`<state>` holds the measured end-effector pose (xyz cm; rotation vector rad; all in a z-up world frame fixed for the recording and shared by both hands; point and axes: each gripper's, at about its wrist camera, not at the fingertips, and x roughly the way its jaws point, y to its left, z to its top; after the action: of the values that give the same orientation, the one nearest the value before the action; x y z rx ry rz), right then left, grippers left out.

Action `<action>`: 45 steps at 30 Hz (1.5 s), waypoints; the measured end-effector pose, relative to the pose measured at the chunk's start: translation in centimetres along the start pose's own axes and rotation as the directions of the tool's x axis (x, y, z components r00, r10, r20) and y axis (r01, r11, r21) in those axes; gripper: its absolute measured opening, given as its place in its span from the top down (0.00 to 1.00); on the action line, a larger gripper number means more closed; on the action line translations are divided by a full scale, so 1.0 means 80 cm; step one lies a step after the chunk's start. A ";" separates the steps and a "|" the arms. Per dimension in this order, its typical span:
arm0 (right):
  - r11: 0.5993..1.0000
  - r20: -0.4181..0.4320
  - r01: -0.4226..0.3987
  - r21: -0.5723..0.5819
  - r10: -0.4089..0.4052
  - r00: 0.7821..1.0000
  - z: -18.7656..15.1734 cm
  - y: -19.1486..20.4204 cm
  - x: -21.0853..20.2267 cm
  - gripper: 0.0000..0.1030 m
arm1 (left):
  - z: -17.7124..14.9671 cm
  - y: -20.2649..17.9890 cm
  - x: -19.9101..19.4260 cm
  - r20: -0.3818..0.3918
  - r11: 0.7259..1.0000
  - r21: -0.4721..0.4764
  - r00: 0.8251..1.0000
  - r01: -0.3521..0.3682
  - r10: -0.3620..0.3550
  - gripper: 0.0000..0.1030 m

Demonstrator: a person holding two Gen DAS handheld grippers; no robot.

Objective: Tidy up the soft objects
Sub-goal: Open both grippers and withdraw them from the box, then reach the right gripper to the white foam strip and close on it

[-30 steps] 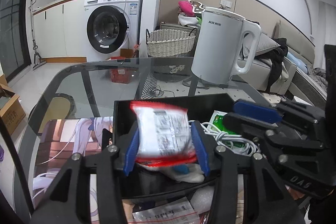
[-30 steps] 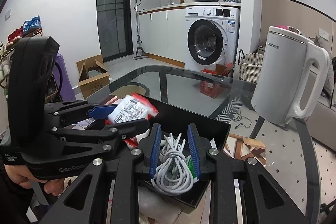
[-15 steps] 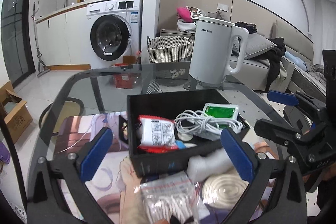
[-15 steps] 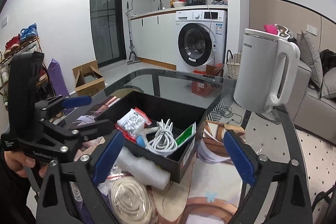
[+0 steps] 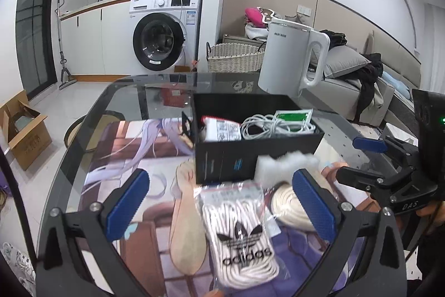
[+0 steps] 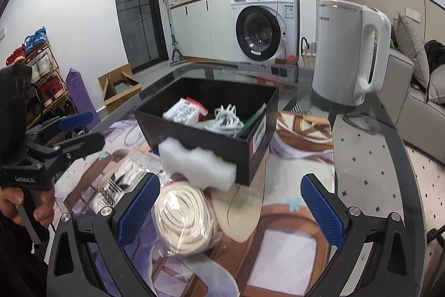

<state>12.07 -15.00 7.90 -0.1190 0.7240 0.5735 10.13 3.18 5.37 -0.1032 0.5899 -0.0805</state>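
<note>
Between picks: both the left hand-held gripper [image 5: 219, 202] and right hand-held gripper [image 6: 230, 209] gape empty (nothing grasped); next, likely close on the bagged white striped laces [image 5: 239, 235] for the black cardboard box [image 5: 222, 160].

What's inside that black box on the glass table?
Inside the black box lie a red-edged white packet, a coil of white cable and a green-and-white sachet. Whatever lies beneath them on the box floor is covered.

White washing machine [image 5: 164, 32] under counter; grey sofa [image 5: 361, 91] at right.
</note>
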 end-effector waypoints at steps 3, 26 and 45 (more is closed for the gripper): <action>1.000 -0.013 -0.005 0.004 0.005 1.000 -0.007 0.001 0.002 0.00 | -0.010 0.000 -0.001 -0.010 1.000 -0.003 1.000 0.005 -0.005 0.00; 1.000 -0.086 -0.029 0.004 0.029 0.996 -0.017 0.012 0.026 0.00 | -0.036 -0.002 0.037 -0.106 0.999 0.032 0.994 0.000 0.004 0.00; 1.000 -0.111 0.007 -0.006 -0.008 0.994 0.012 0.037 0.067 0.00 | -0.041 -0.002 0.048 -0.153 0.999 0.016 0.988 0.037 -0.034 0.00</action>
<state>14.31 -9.81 5.36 -0.1596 0.8293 0.5652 11.45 2.40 0.58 -0.0901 0.7403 -0.1291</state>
